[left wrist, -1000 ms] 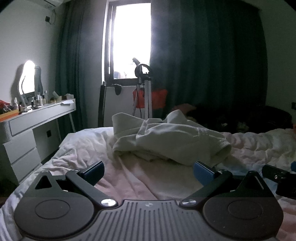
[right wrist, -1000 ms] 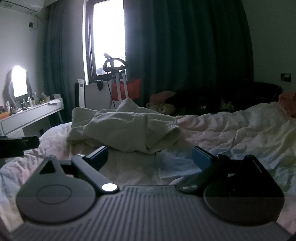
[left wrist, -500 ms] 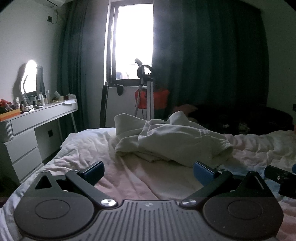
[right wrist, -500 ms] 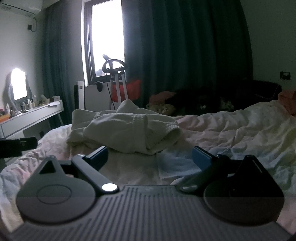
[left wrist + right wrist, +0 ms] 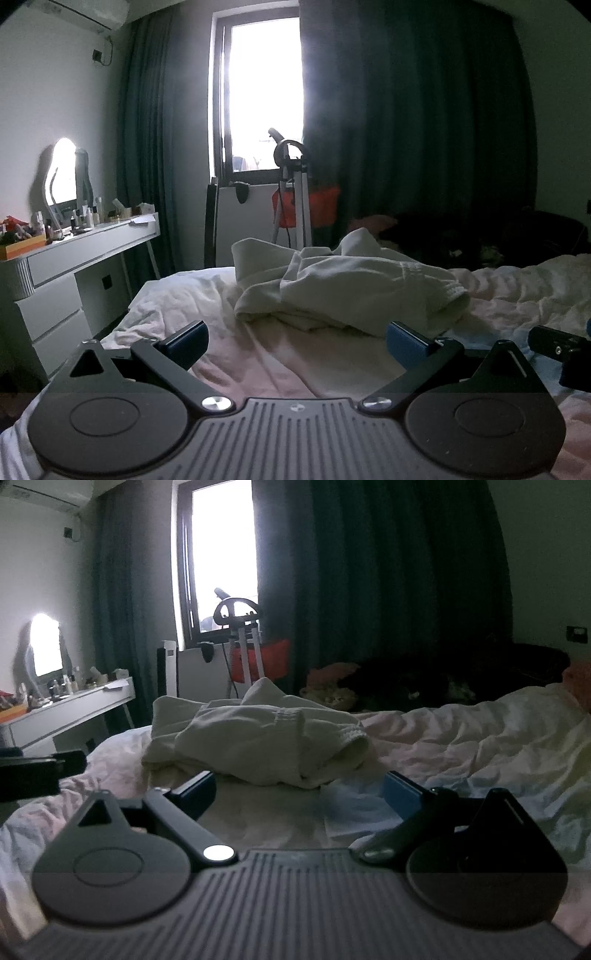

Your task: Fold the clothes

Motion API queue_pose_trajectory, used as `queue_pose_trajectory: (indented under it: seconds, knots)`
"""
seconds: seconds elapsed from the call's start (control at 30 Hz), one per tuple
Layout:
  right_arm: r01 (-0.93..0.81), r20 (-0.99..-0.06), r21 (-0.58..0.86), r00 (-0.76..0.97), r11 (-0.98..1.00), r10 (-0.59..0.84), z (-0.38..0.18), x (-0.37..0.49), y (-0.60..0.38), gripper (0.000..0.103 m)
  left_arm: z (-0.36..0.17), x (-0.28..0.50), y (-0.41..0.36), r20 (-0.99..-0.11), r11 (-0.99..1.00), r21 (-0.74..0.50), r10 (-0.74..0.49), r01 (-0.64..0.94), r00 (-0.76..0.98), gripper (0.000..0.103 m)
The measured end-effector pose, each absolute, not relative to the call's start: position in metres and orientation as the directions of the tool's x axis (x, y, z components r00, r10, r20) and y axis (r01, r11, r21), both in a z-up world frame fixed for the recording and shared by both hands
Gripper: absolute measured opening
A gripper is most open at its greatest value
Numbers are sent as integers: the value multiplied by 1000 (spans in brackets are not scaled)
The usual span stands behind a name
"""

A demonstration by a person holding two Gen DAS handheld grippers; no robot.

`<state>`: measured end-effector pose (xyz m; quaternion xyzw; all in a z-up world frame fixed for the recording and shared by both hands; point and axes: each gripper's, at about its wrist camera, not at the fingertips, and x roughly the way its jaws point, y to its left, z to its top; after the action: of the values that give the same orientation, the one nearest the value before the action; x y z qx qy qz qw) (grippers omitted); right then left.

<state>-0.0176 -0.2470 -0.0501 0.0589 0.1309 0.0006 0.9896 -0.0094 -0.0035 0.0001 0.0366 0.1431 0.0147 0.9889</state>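
A crumpled cream-white garment [image 5: 347,284] lies in a heap on the bed, also in the right wrist view [image 5: 258,738]. My left gripper [image 5: 295,339] is open and empty, low over the pale pink sheet, a short way in front of the heap. My right gripper [image 5: 299,794] is open and empty, its fingertips close to the heap's near edge. The right gripper's tip shows at the left wrist view's right edge [image 5: 557,347]; the left gripper shows at the right wrist view's left edge [image 5: 40,771].
The bed [image 5: 258,354] has a rumpled pale sheet. A white dressing table [image 5: 81,251] with a lit mirror stands left. A stand with a red bag [image 5: 295,206] is by the window. Dark curtains hang behind. Dark bedding and a pink pillow [image 5: 332,672] lie at the far side.
Both views have tilted slightly, so the room sits a little lower in frame. The garment has not moved. Both grippers stay open.
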Motion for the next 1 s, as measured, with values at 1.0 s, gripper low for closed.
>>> queue_pose_trajectory:
  seconds: [1.0]
  knots:
    - [67,-273,189,962,980,-13,-44,-19,-264,99,-28,12,-10,-329,997,46,-49,67,943,103]
